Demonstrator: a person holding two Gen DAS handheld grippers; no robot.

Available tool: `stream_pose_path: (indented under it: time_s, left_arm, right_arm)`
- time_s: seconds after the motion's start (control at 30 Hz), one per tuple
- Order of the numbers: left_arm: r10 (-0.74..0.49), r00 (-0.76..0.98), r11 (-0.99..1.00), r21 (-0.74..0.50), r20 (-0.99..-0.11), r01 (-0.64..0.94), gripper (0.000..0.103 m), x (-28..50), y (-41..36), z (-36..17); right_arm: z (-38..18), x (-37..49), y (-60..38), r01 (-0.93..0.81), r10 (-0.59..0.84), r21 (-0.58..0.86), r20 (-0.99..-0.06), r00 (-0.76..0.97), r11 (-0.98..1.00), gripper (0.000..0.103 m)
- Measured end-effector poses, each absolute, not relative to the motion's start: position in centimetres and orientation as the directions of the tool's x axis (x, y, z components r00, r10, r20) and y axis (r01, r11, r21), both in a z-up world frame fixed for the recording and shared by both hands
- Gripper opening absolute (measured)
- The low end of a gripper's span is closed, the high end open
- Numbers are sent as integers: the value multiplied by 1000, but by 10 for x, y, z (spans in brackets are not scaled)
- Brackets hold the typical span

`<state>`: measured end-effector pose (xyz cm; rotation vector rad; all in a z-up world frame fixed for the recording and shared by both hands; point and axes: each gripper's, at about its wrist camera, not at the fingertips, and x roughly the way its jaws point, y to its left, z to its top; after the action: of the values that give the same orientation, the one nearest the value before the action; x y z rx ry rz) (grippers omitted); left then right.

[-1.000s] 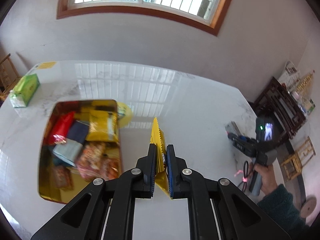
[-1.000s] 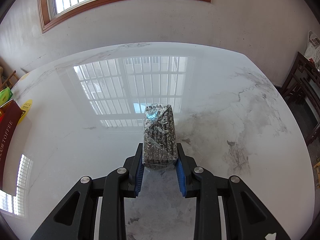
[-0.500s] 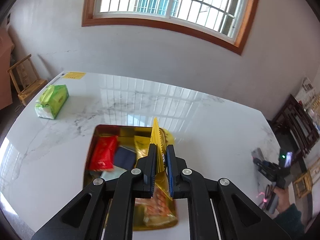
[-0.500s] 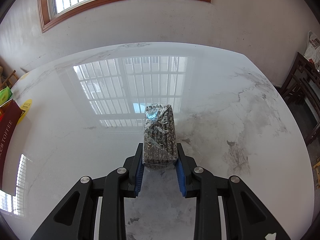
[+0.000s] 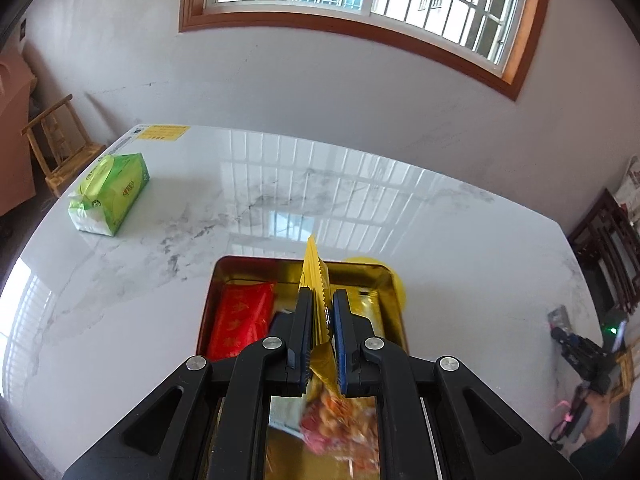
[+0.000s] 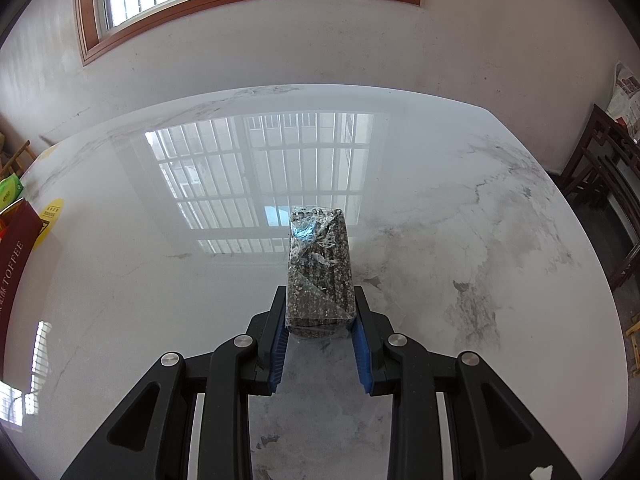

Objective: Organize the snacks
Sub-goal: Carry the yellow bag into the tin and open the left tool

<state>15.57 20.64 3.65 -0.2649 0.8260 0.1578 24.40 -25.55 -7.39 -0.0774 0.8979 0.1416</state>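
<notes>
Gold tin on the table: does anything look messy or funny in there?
A bit. The gold tin holds snacks piled unevenly, like the red packet. Nothing looks spilled. The green tissue pack lies far off, apart from the snacks.

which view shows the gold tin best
The left wrist view: the gold tin lies open under the left gripper, a red packet inside. The right wrist view catches only a dark red side lettered TOFFEE at its left edge, probably the same tin.

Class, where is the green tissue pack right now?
Left wrist view: the green tissue pack lies on the marble table, upper left, apart from the gold tin.
</notes>
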Motion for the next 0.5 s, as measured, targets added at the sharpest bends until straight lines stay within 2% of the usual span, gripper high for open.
stream_pose_path:
  time_s: [0.5]
  left_arm:
    - [115,591,930,-122,-798,-346,12,171,233,-9]
  right_arm:
    - [-74,244,-257,-155,89,-9,-784,615,988,27]
